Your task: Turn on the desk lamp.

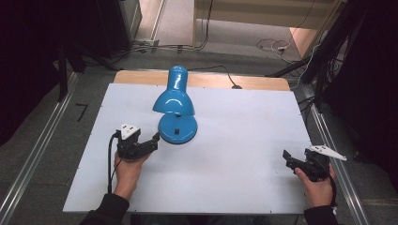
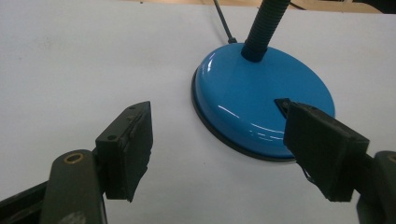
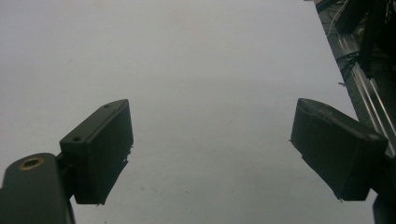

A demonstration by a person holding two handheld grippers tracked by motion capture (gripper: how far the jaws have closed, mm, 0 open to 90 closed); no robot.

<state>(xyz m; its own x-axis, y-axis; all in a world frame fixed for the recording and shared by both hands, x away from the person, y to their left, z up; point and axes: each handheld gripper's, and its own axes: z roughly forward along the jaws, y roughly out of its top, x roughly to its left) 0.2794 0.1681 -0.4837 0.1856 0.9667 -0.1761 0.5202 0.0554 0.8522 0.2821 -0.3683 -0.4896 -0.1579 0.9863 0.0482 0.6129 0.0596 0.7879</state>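
A glossy blue desk lamp (image 1: 174, 101) stands on the white table (image 1: 234, 140), its shade bent forward over its round base (image 1: 177, 129). In the left gripper view the base (image 2: 252, 109) lies just ahead and to the right, with the ribbed neck (image 2: 264, 28) rising from it. My left gripper (image 1: 154, 142) sits just left of the base, open, with nothing between its fingers (image 2: 128, 149). My right gripper (image 1: 287, 158) rests near the table's right edge, far from the lamp, open and holding nothing, its fingers (image 3: 100, 149) wide apart over bare table.
The lamp's black cable (image 1: 220, 72) runs off the table's back edge. Metal rails (image 1: 328, 145) flank the table on both sides. Loose cables (image 1: 274, 46) lie on the floor beyond, with dark equipment at the left and right.
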